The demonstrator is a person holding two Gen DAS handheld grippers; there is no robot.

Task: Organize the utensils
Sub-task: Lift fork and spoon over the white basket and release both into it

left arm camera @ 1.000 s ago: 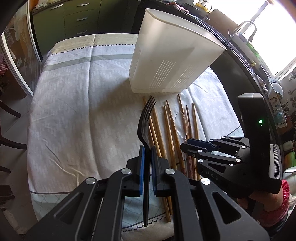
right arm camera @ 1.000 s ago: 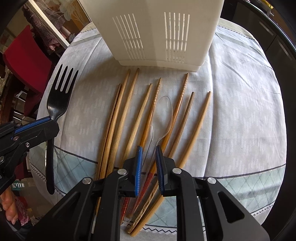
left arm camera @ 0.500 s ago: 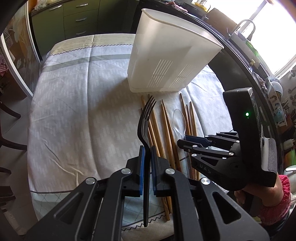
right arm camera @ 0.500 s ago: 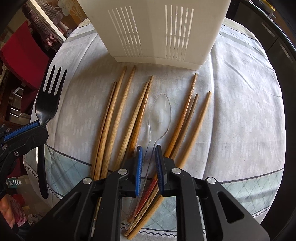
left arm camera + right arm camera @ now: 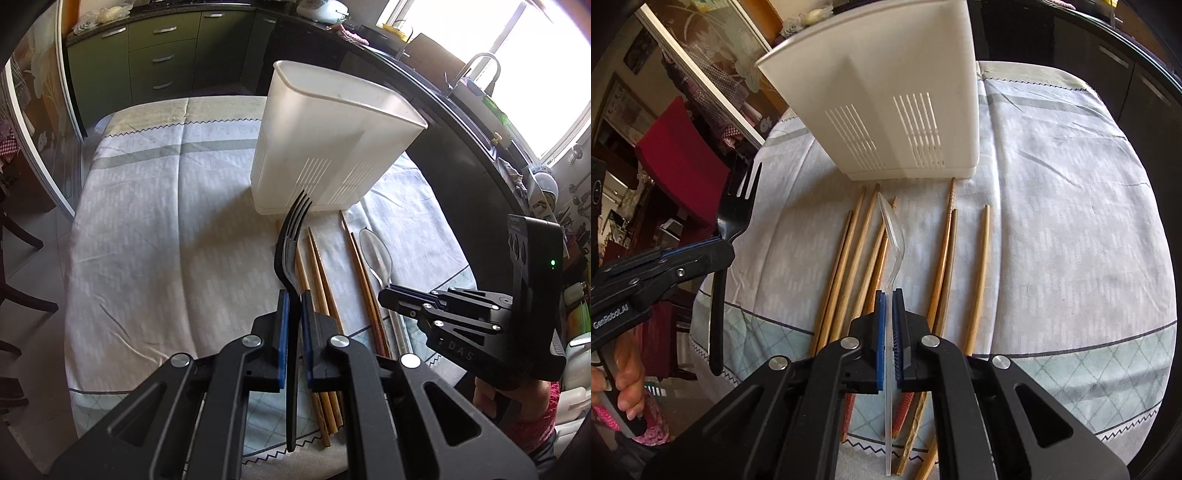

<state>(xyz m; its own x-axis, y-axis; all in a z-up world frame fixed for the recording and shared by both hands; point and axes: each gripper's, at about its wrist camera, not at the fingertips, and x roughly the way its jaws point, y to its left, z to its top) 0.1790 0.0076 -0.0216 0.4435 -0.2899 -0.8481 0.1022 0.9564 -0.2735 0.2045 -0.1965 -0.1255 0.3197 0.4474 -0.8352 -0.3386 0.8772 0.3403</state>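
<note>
Right wrist | clear spoon (image 5: 891, 258) clamped in right claw (image 5: 889, 325)

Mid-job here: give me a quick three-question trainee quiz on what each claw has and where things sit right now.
1. True or false: the left claw is shut on the black fork.
2. What does the right claw hold? A) chopstick B) clear spoon C) nothing
3. Fill in: the chopsticks lie on the ____ in front of the white holder.

Key: 1 true; 2 B; 3 tablecloth.
</note>
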